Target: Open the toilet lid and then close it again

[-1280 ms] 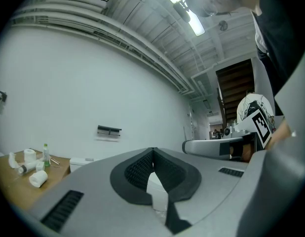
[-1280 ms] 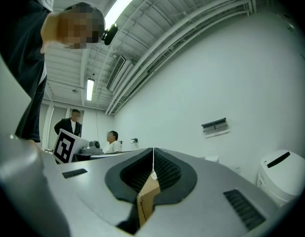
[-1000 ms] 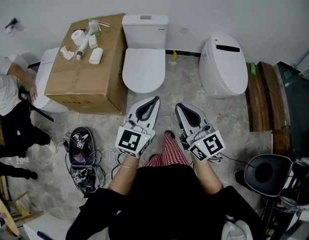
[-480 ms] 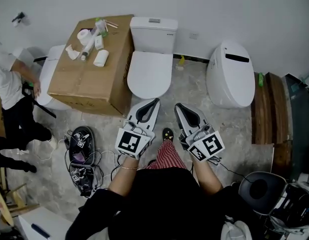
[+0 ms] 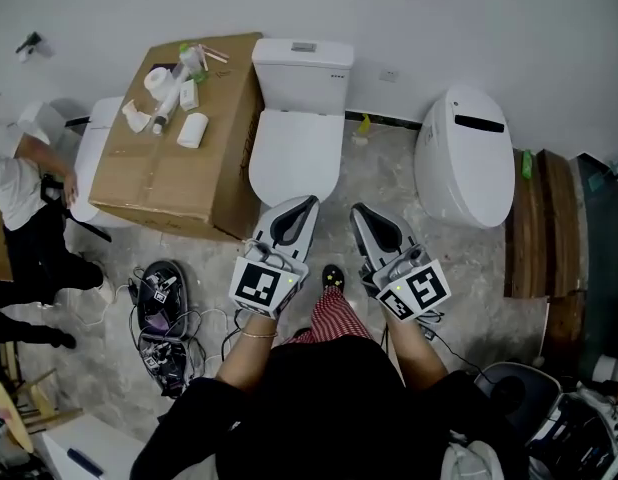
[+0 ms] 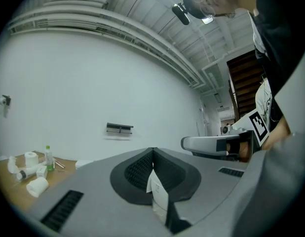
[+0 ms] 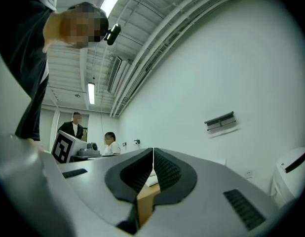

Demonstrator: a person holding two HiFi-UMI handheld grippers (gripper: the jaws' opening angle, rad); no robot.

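Both grippers are held low in centre frame, side by side and pointing up-frame at the toilet (image 5: pixel 301 68).
- Left gripper (image 5: pixel 309 204): jaws pressed together at the tips, nothing between them. Its tip sits just below the front edge of the lid (image 5: pixel 292 153), no contact visible.
- Right gripper (image 5: pixel 357 212): jaws likewise together and empty. It lies a little right of the bowl's front, over bare floor.

Judgement: this looks like an approach stance, with the person squared up to the bowl and the tools level with each other. The left one is better lined up to reach the lid's front lip. With both jaw pairs closed, I'd expect either a hook-and-lift from under the lip or an opening of the jaws first. Opening is not yet begun.

Task object: white toilet, upper centre of frame, tank against the wall. The lid is down flat over the bowl, a smooth glossy oval with no handle showing. The front overhang is too small to judge from here.

Surroundings: box (image 5: pixel 179 148) tight against the toilet's left side, leaving little room there. Second toilet (image 5: pixel 467 163) to the right, well apart.
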